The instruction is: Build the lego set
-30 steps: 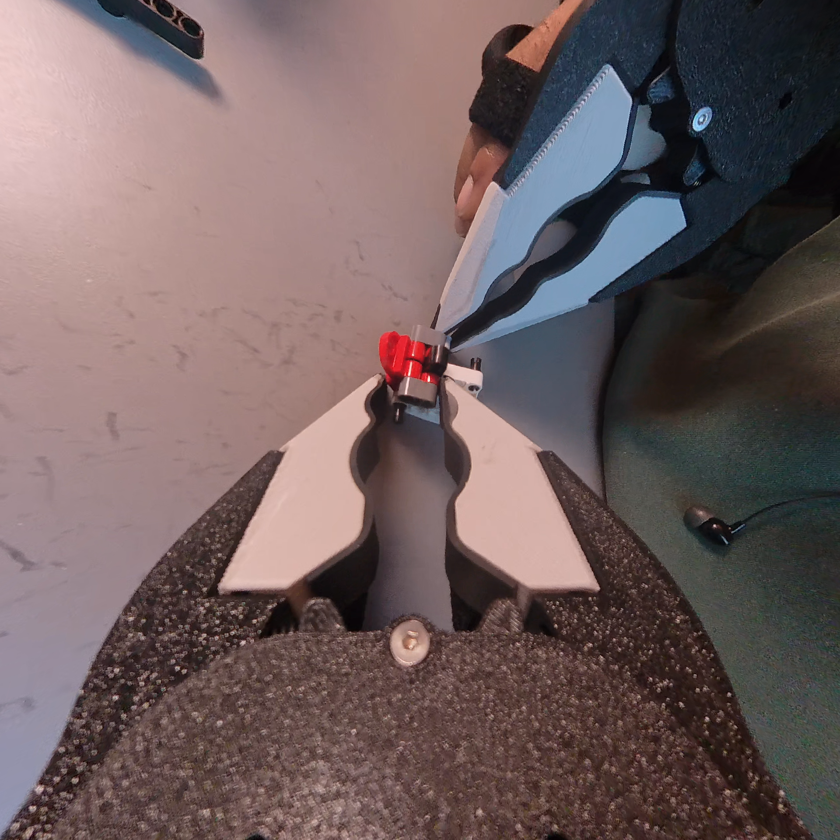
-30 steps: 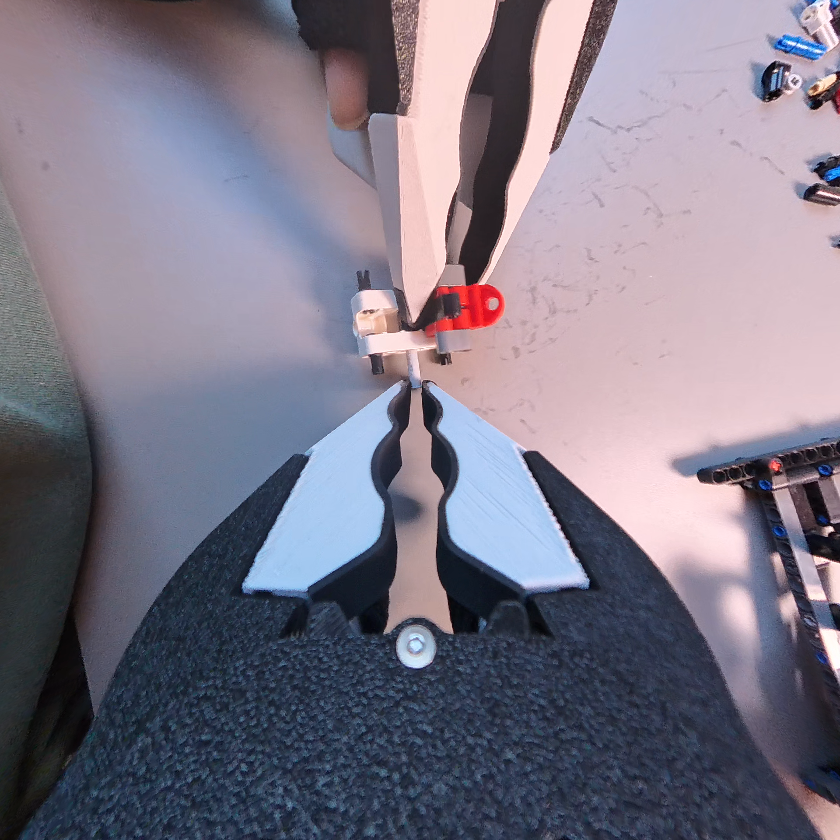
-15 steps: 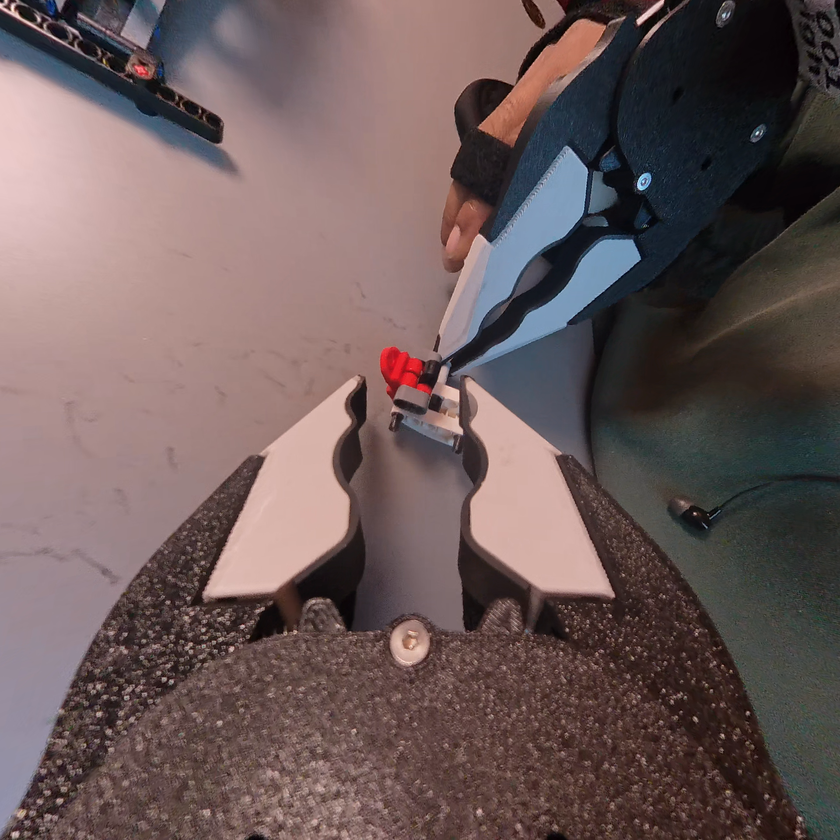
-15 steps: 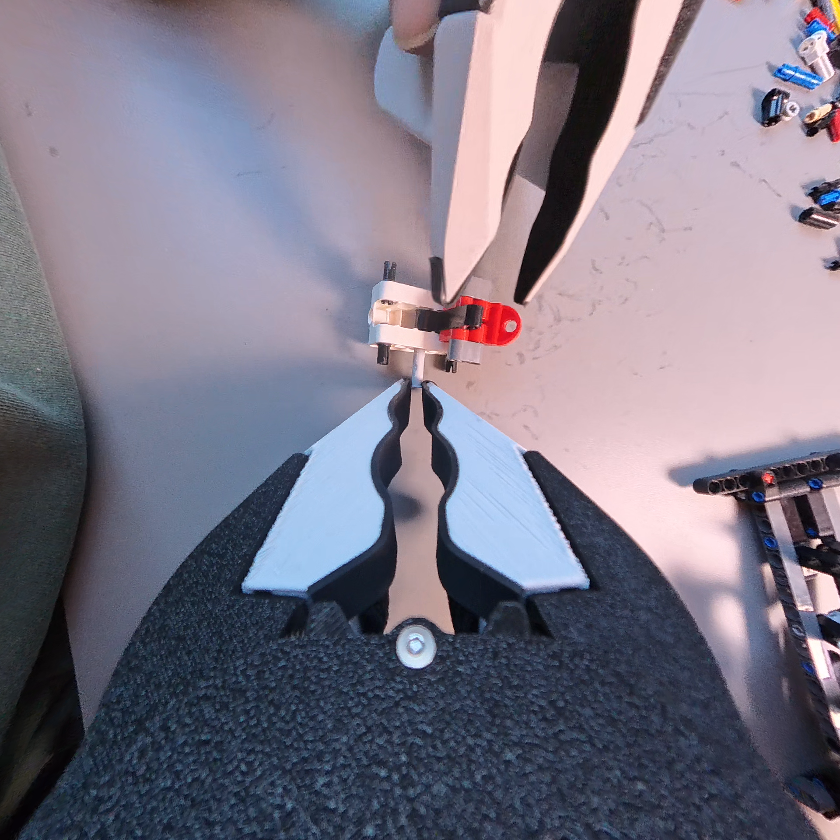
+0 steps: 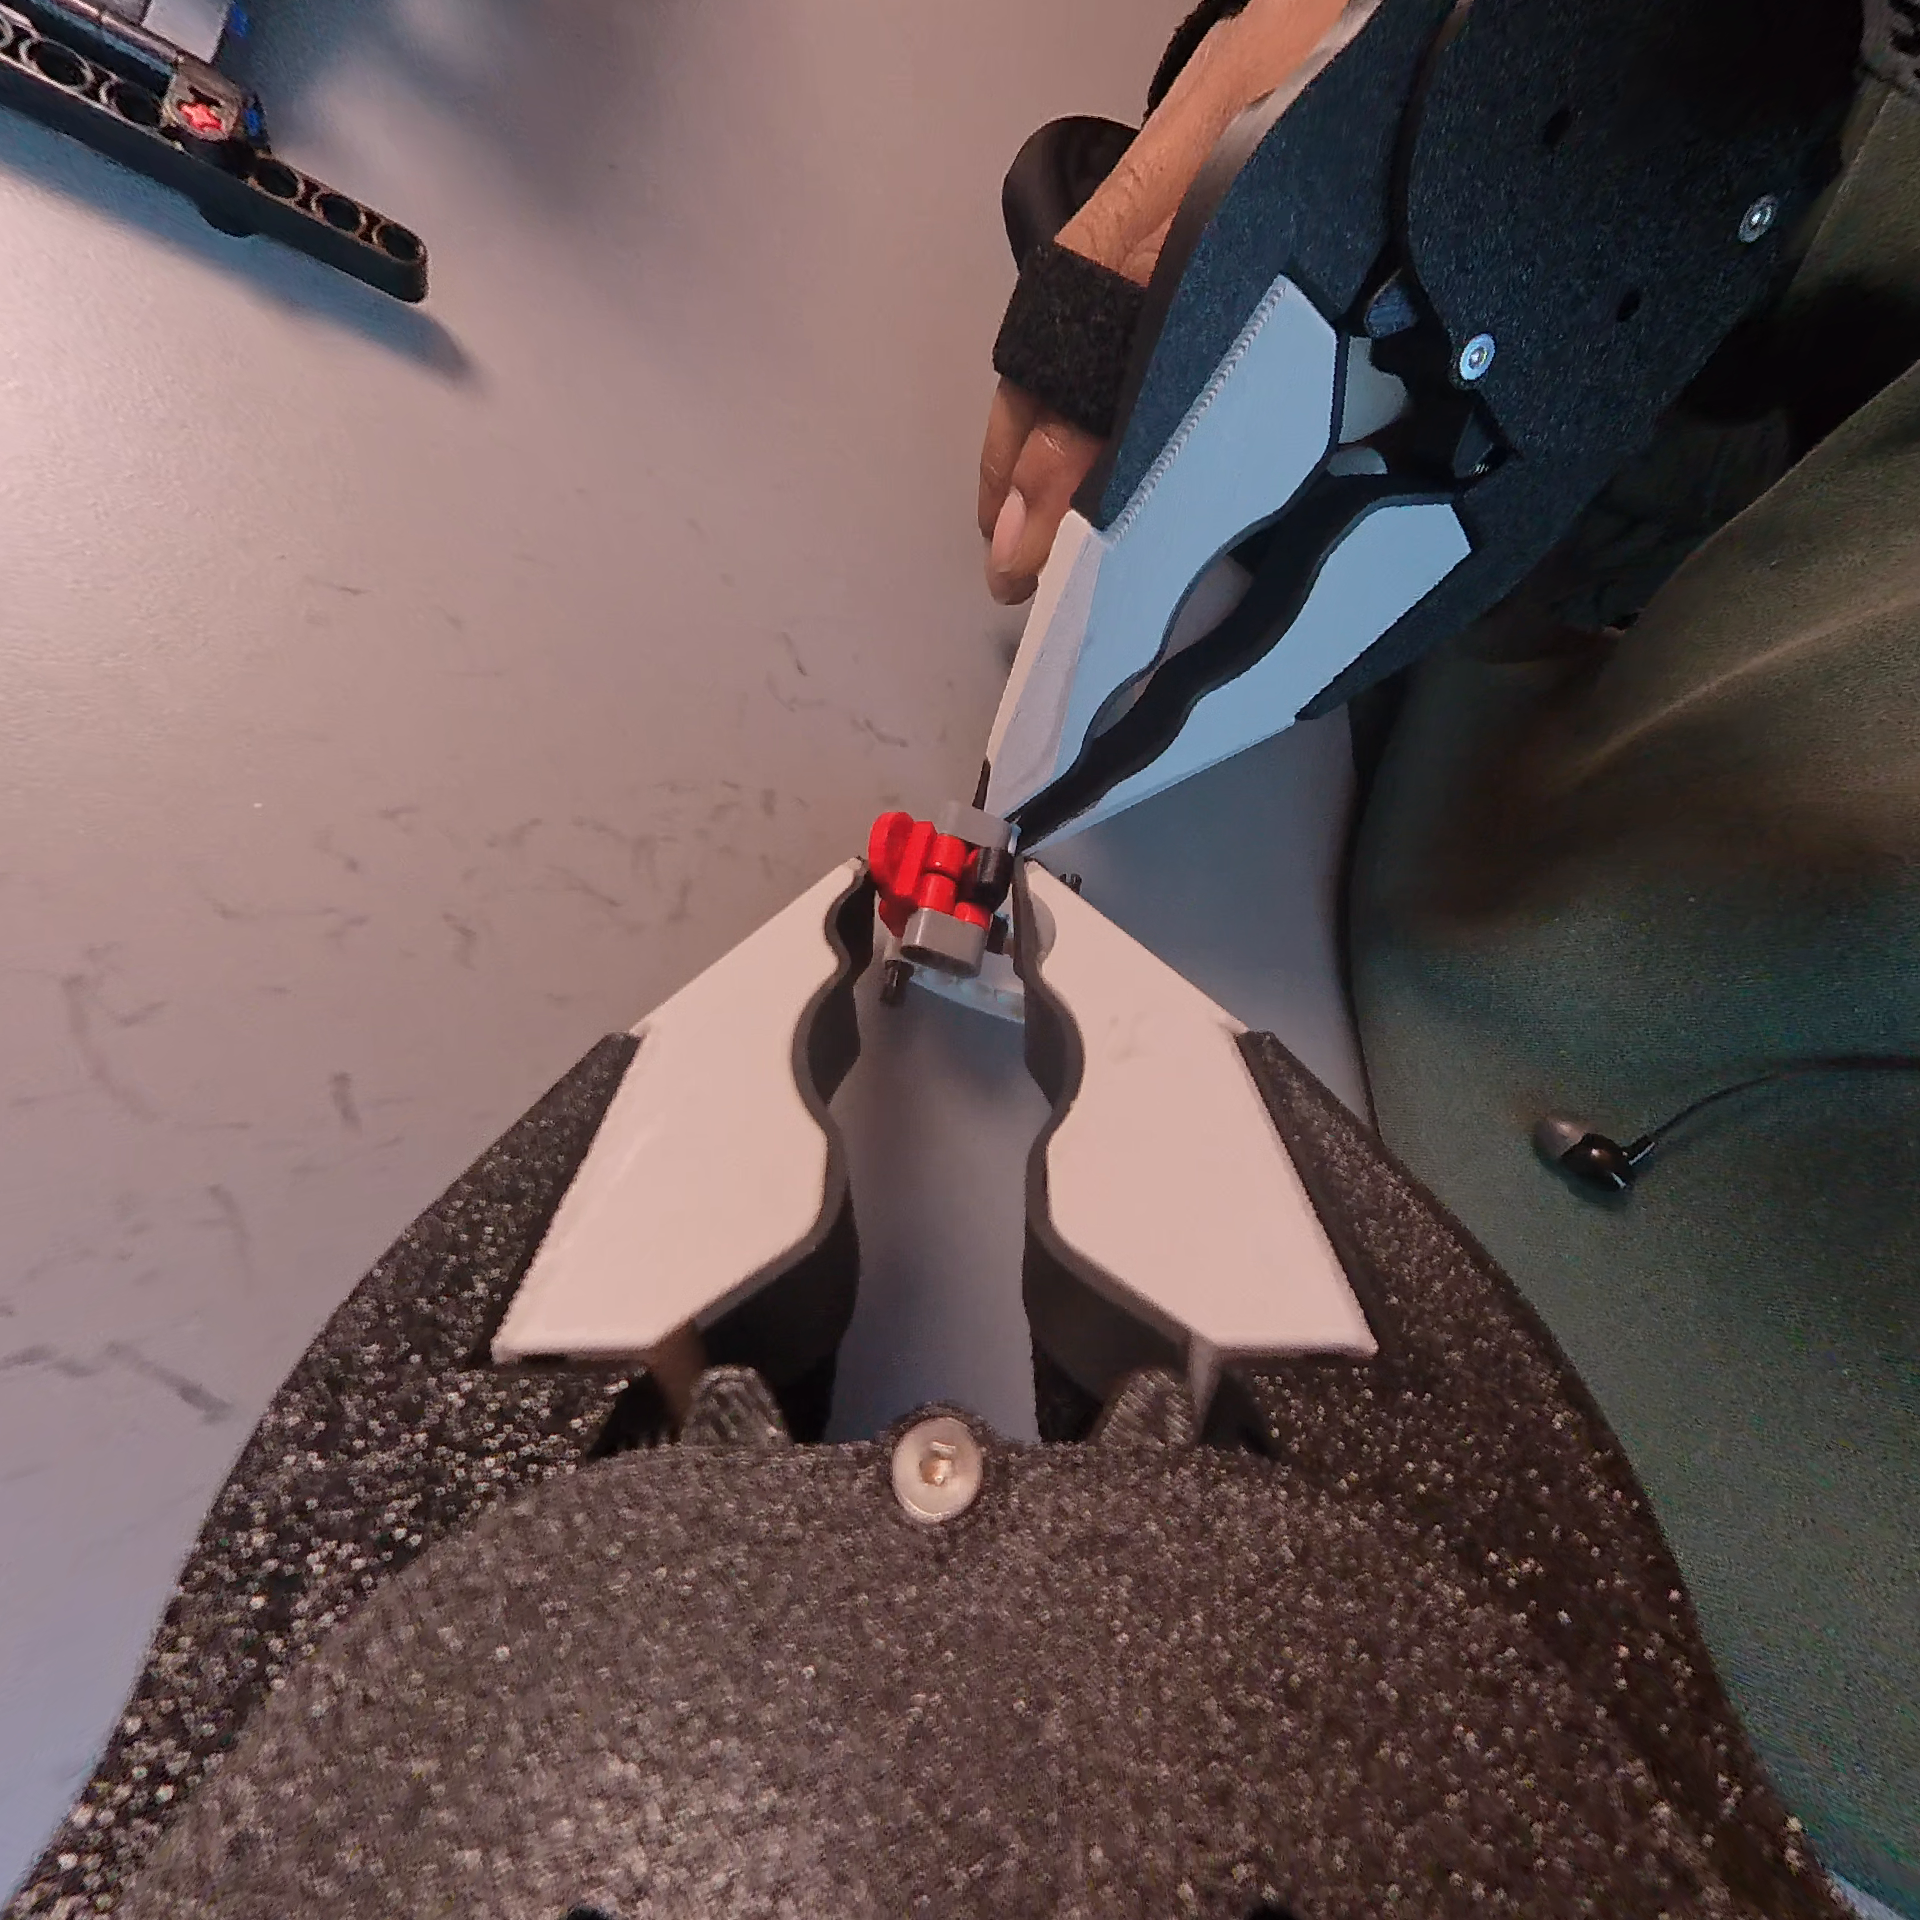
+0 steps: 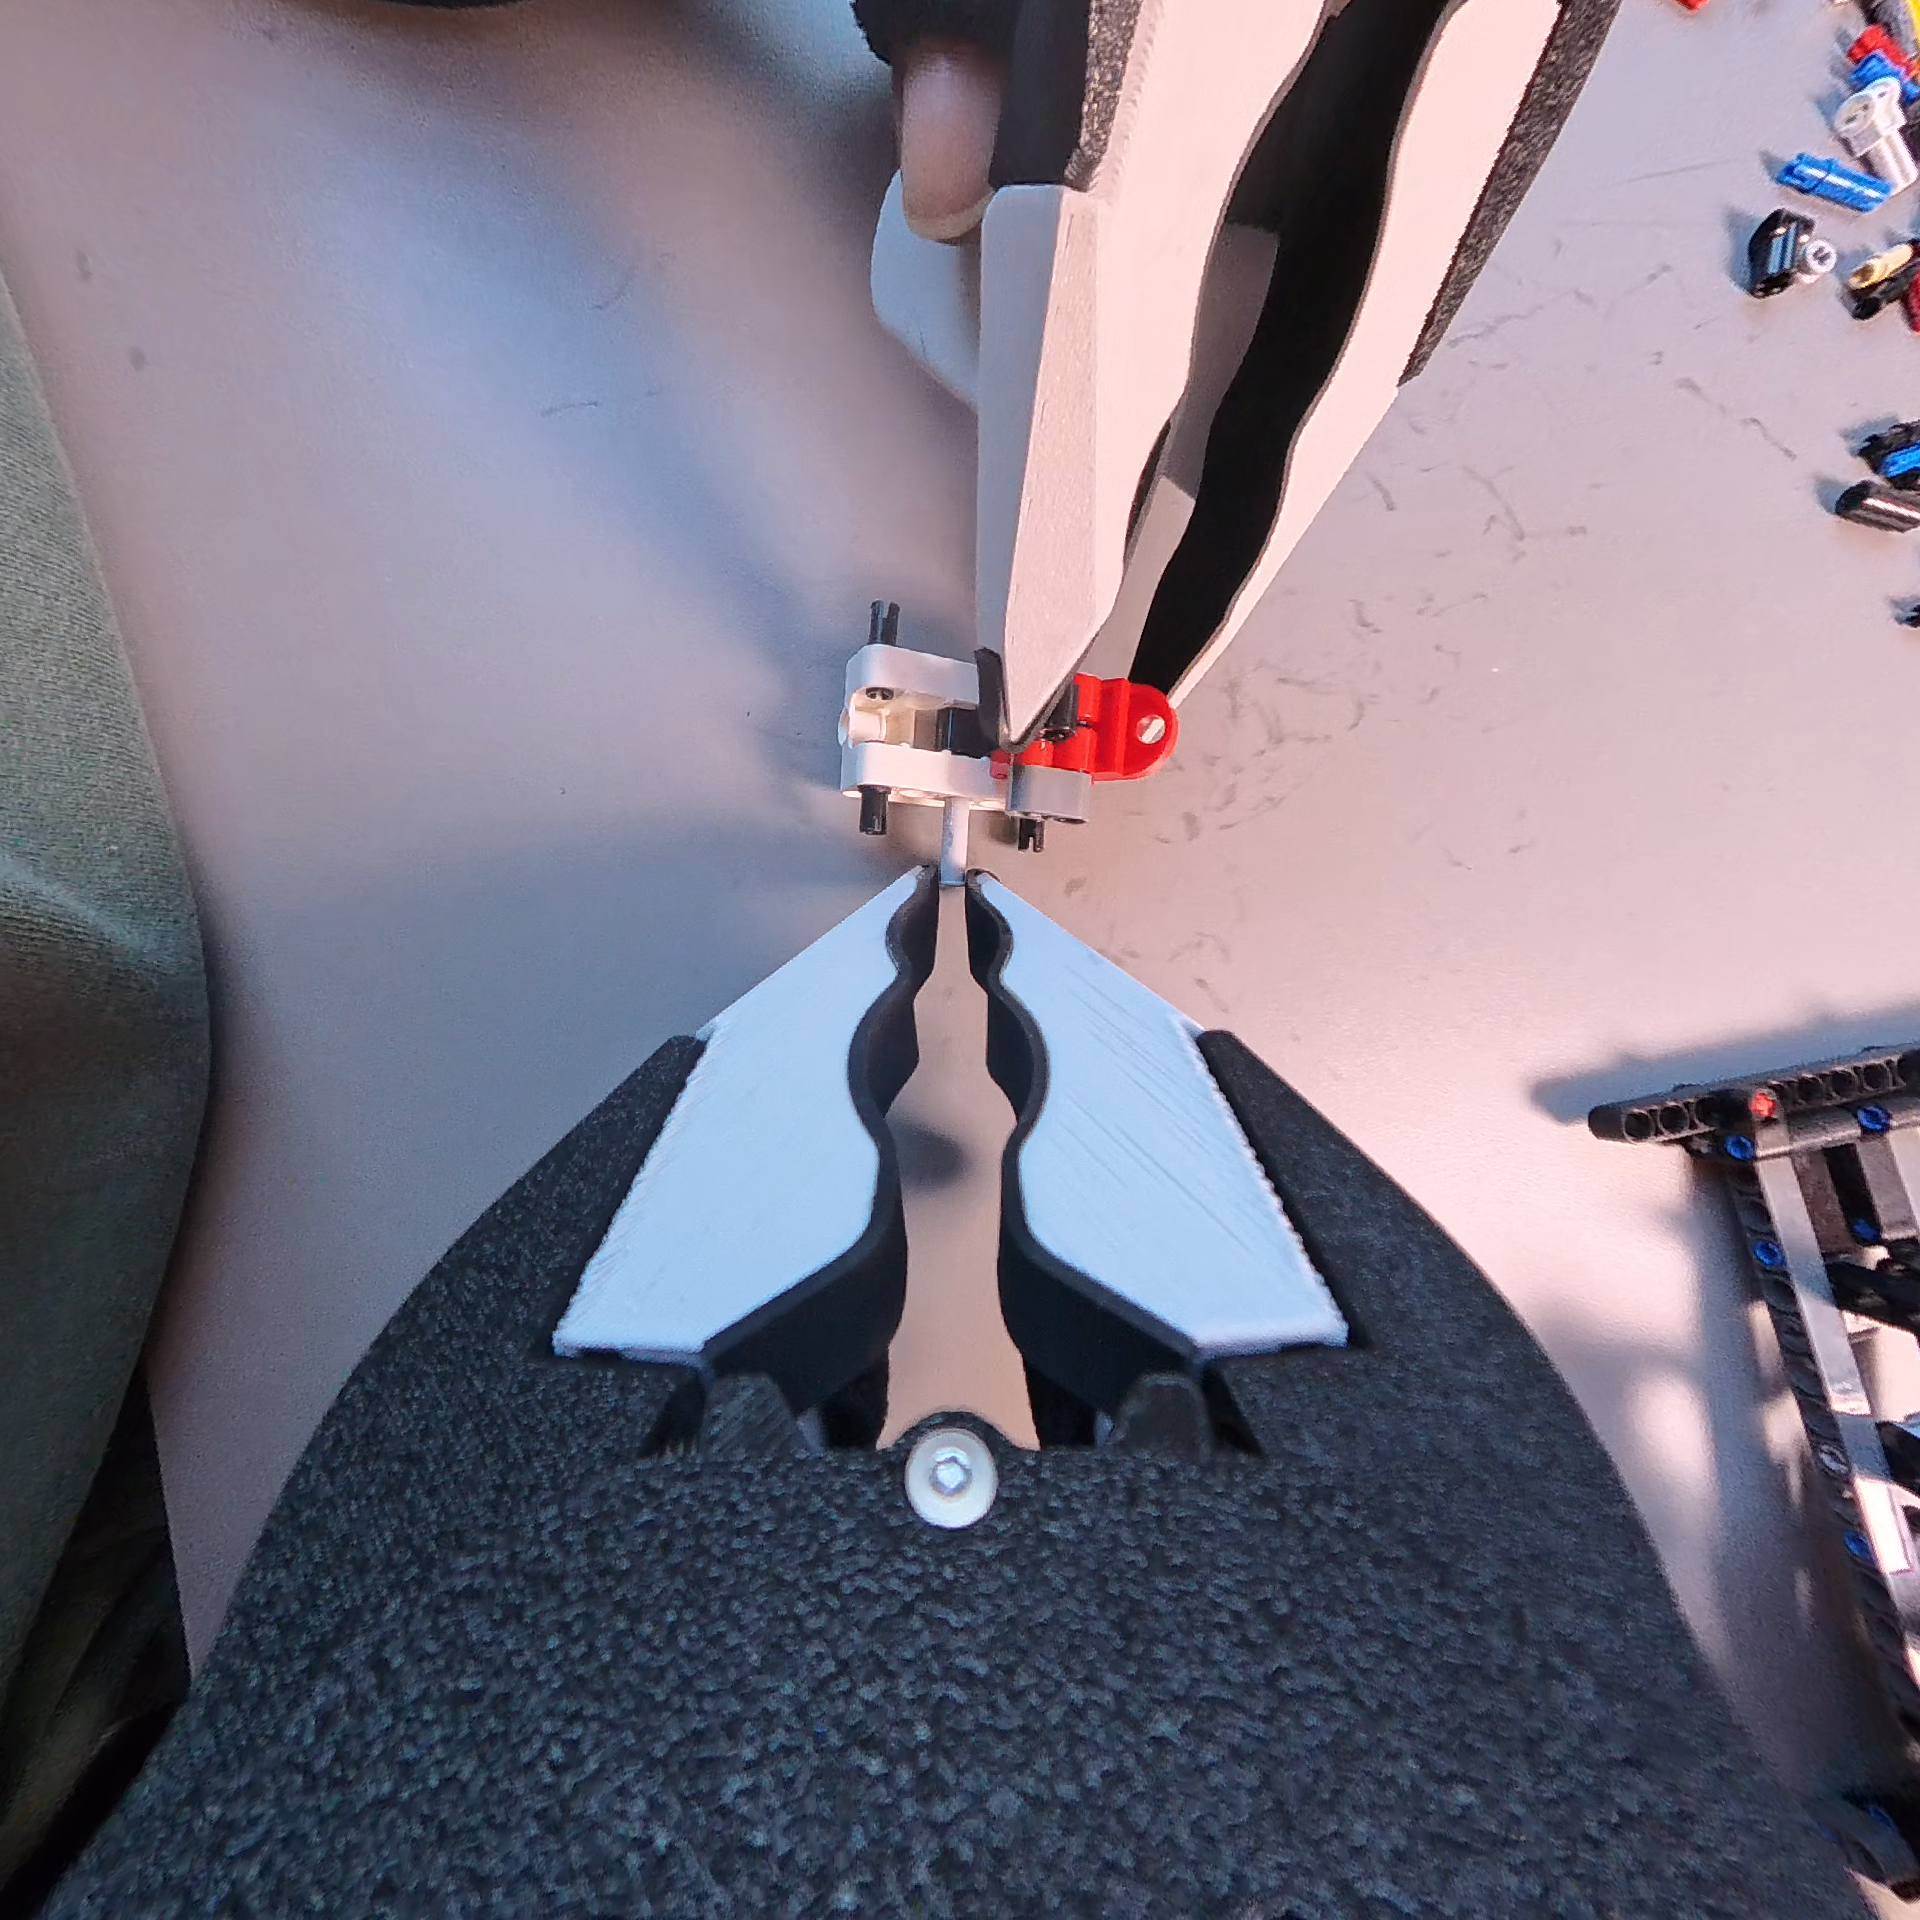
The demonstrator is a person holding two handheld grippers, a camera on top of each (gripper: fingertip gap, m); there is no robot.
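Tools tip to tip: right tool (image 6: 948, 878) and left tool (image 5: 940, 883) both clamped on small lego assembly (image 6: 997, 738).

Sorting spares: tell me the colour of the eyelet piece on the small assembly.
Red, clearest in the right wrist view.

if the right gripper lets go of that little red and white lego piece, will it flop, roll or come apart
The red and white lego assembly looks rigid, likely light. Its pinned joints may swivel or pop apart if squeezed hard. The right gripper pinches only a thin axle, so it may pivot. The left gripper steadies it; protruding pins should stop rolling.
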